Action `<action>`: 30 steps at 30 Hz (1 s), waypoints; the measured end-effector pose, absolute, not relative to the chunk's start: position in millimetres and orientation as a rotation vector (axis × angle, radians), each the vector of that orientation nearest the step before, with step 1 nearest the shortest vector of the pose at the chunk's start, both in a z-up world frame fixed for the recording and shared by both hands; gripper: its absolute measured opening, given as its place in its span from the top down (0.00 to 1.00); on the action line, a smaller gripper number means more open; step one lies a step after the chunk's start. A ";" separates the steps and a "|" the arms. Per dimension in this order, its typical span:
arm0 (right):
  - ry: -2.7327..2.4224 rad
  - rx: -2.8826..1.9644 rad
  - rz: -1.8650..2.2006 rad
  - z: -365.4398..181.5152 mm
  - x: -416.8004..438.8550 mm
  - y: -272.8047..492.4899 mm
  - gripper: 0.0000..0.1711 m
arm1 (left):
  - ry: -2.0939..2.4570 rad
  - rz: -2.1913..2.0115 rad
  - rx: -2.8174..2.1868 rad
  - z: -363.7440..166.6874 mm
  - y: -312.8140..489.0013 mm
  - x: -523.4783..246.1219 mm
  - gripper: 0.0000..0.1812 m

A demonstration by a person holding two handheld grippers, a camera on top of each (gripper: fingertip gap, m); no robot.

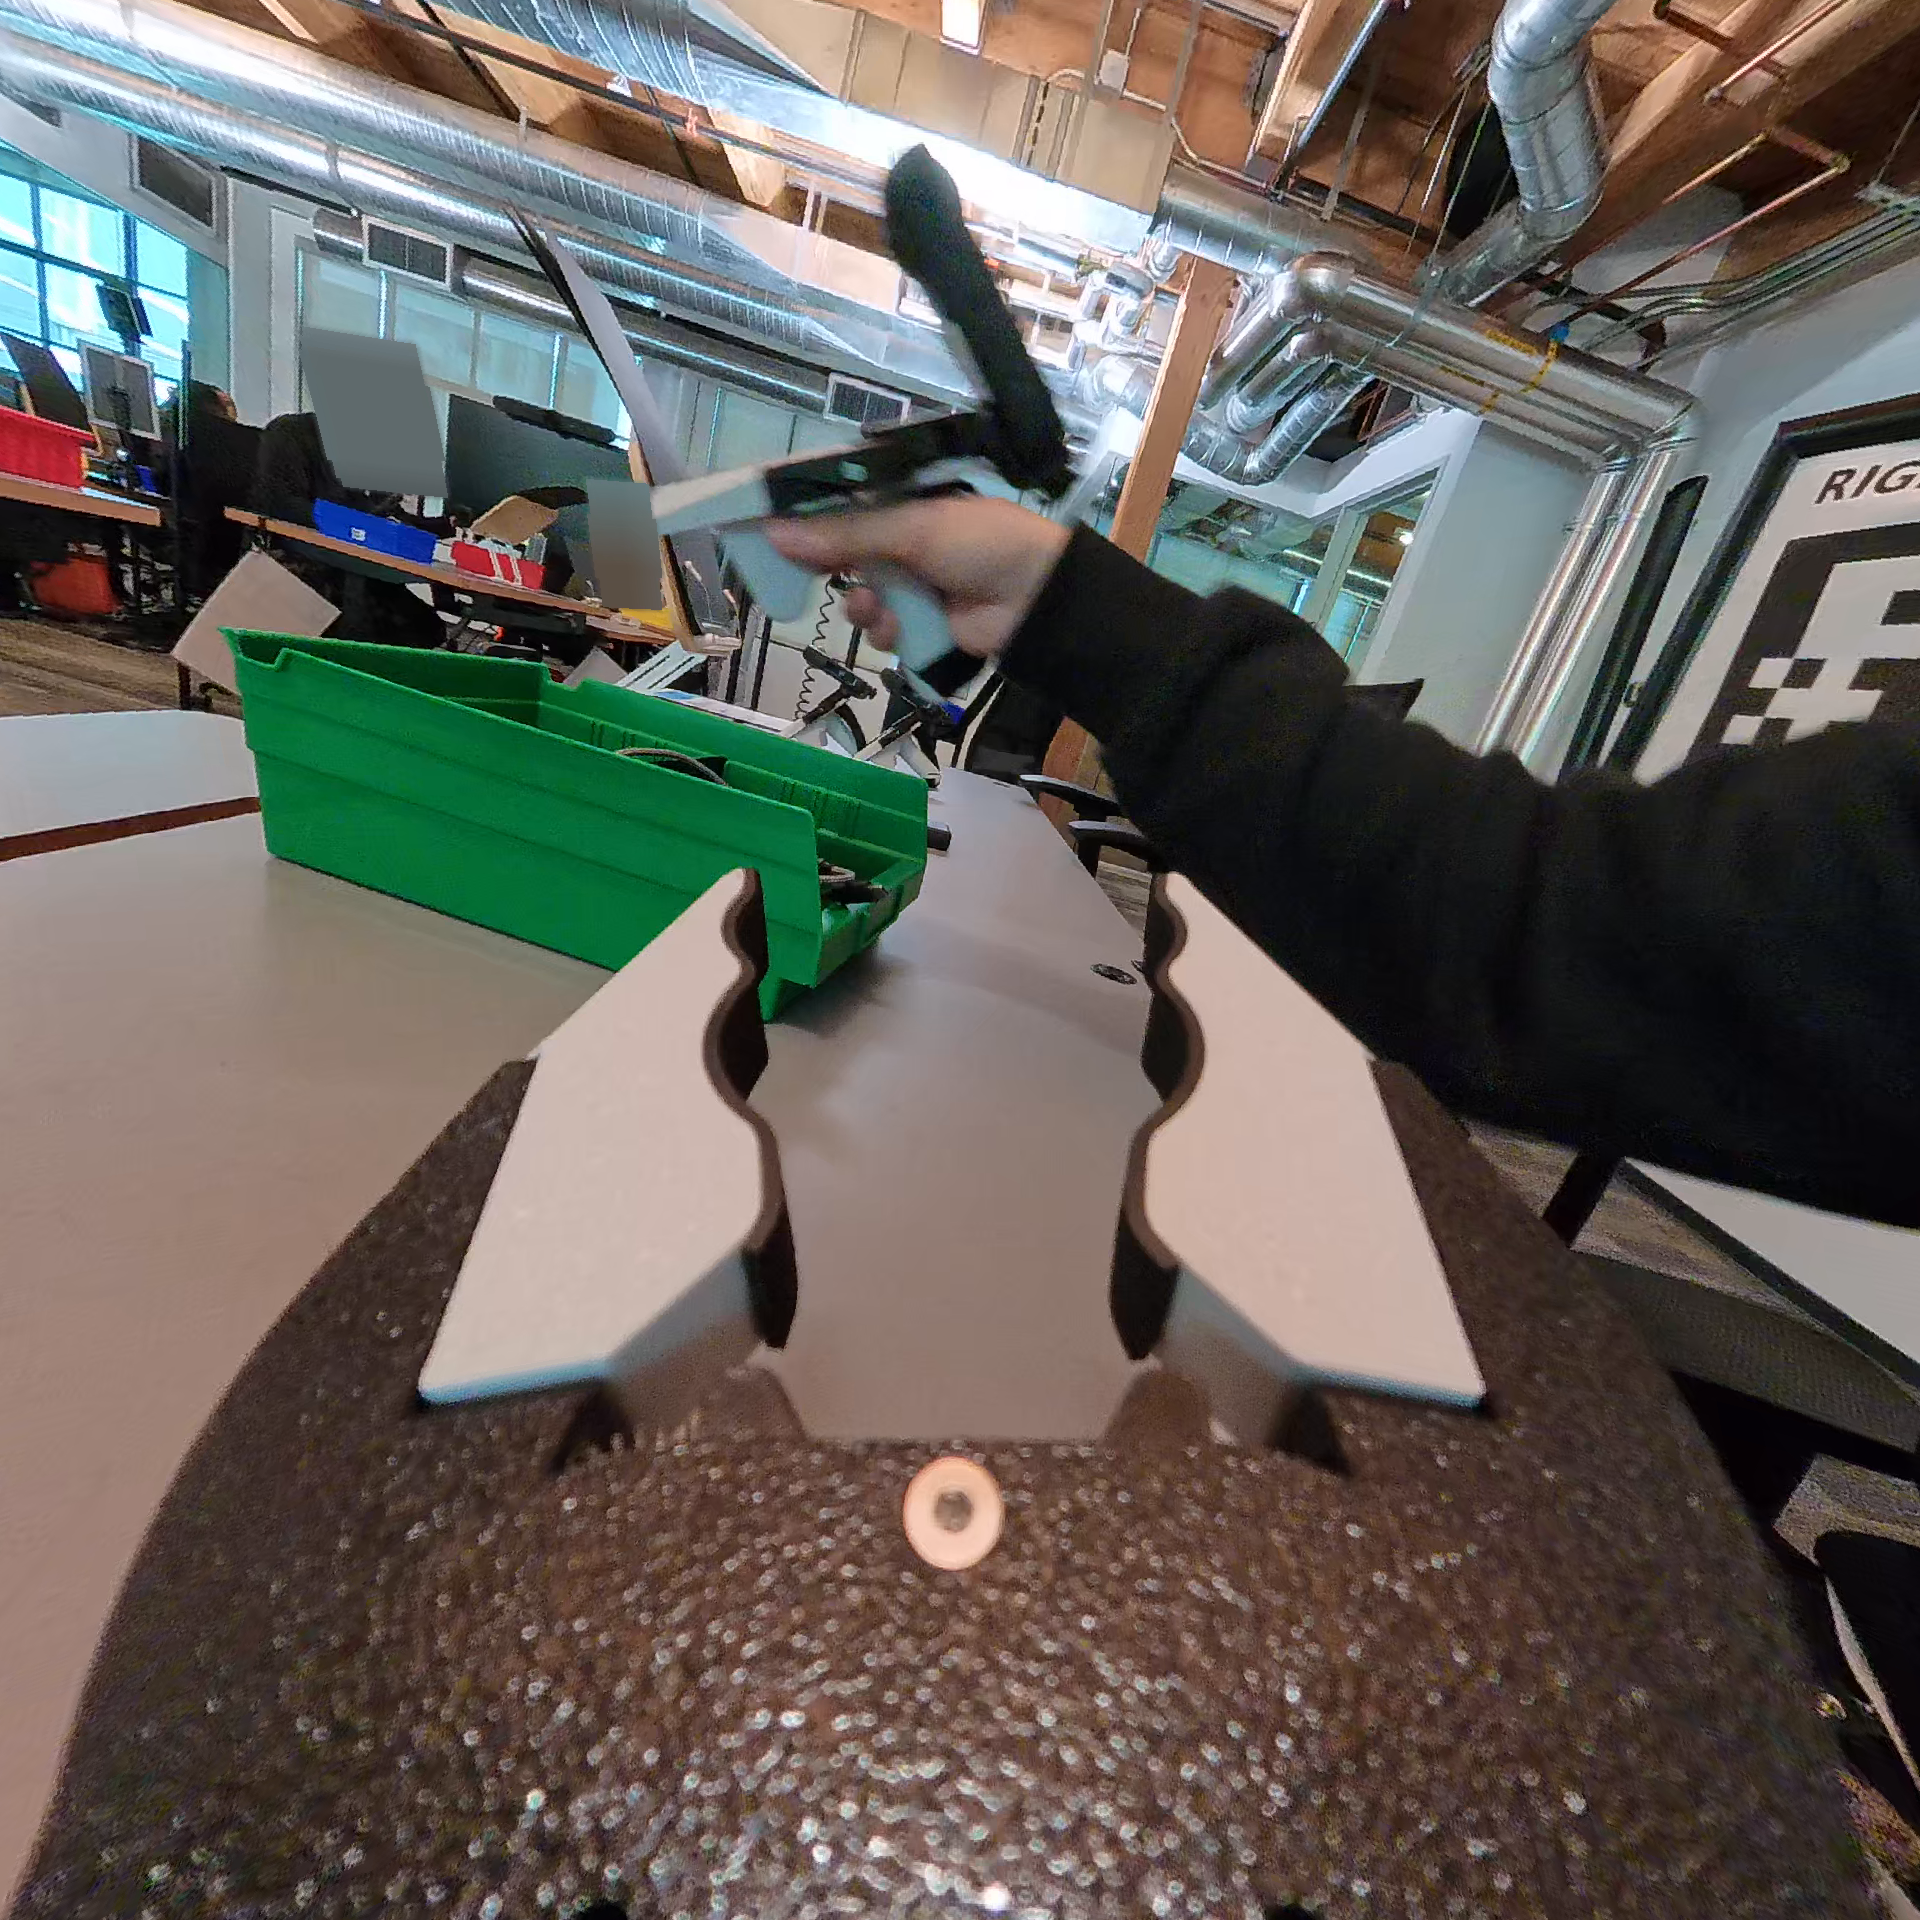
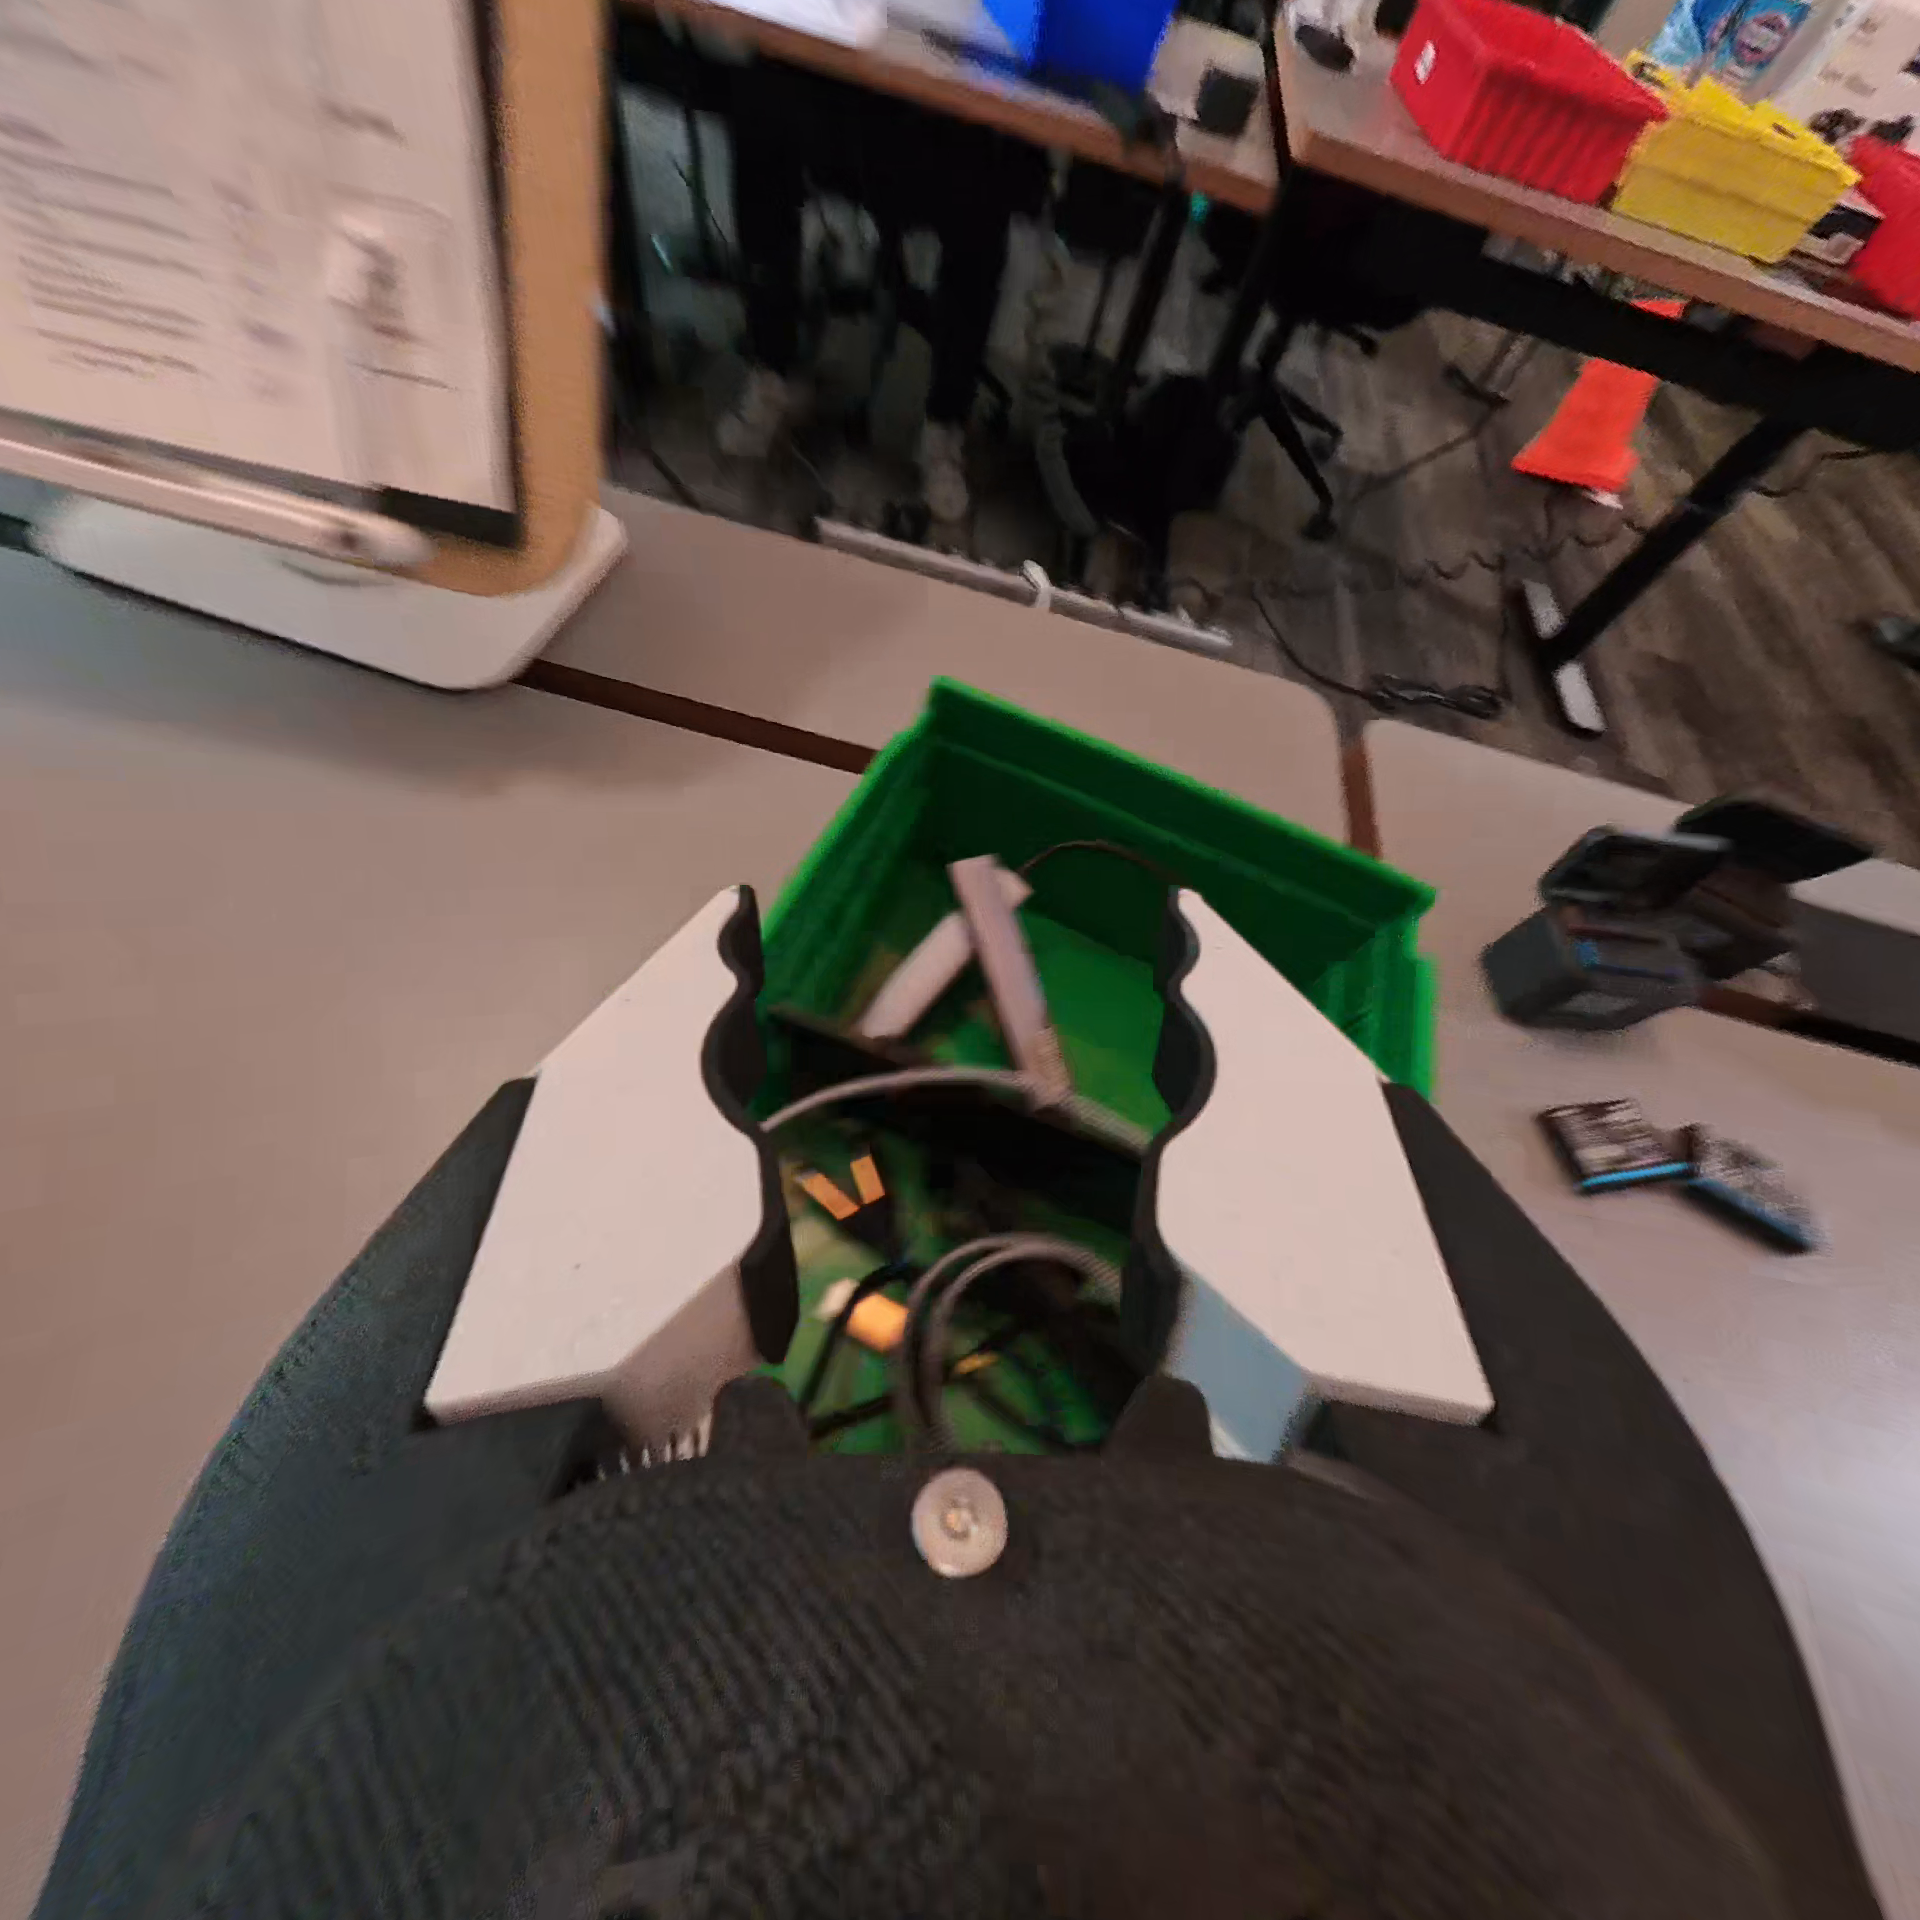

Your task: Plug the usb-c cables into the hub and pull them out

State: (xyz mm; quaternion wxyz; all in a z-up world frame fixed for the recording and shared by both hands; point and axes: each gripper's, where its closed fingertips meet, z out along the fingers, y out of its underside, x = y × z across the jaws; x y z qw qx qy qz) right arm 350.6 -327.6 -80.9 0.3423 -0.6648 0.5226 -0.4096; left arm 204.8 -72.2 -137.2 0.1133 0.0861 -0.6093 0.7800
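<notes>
A green plastic bin (image 2: 1195,821) stands on the grey table and also shows in the left wrist view (image 1: 499,821). Inside it lie a grey slim hub (image 2: 1003,966), a white block (image 2: 920,982) and several dark coiled cables (image 2: 997,1288) with orange tags. My right gripper (image 2: 961,925) is open and empty, hovering above the bin and looking down into it. In the left wrist view the right gripper (image 1: 686,514) is held up in the air by a hand in a black sleeve. My left gripper (image 1: 951,914) is open and empty, low over the table near the bin's right end.
A whiteboard stand with a white base (image 2: 343,613) sits at the table's back left. A black device (image 2: 1642,914) and small dark packets (image 2: 1673,1164) lie on the table to the right. Office chairs (image 1: 1091,821) stand past the table's far edge.
</notes>
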 end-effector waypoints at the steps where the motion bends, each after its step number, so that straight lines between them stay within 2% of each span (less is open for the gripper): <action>1: 1.328 -1.675 -1.046 -82.9 326.1 -316.8 0.56 | -1.795 2.288 0.257 -137.6 -72.7 205.2 0.61; 6: 1.302 -1.609 -1.174 -136.1 214.9 -304.7 0.60 | -1.930 2.300 0.382 -146.0 -79.7 216.6 0.60; 9: 1.432 -1.627 -1.301 -169.4 174.7 -341.9 0.60 | -2.084 2.338 0.514 -153.7 -81.7 229.8 0.62; 13: 1.546 -1.387 -1.402 -160.7 164.7 -406.7 0.57 | -2.336 2.298 0.768 -163.1 -107.1 247.7 0.69; 16: 1.594 -1.174 -1.286 -164.0 175.9 -431.8 0.58 | -2.418 2.211 0.880 -162.6 -150.6 248.9 0.68; 20: 1.628 -1.239 -1.192 -194.8 210.6 -440.6 0.61 | -2.531 2.169 0.910 -161.3 -212.0 254.3 0.65; 23: 1.620 -1.280 -1.199 -201.0 230.6 -444.2 0.73 | -2.642 2.083 0.951 -169.3 -245.5 263.7 0.67; 25: 1.653 -1.309 -1.242 -203.1 233.2 -453.9 0.91 | -2.672 2.025 0.962 -175.7 -261.2 267.9 0.74; 26: 1.652 -1.323 -1.242 -203.9 233.1 -455.1 0.98 | -2.711 1.966 0.985 -182.7 -264.5 270.9 0.80; 27: 1.648 -1.321 -1.230 -204.0 232.8 -454.3 0.99 | -2.741 1.917 0.954 -188.6 -268.1 269.5 0.88; 30: 1.680 -1.251 -1.200 -203.5 230.9 -448.3 0.99 | -2.818 1.972 0.952 -188.5 -263.0 270.7 0.90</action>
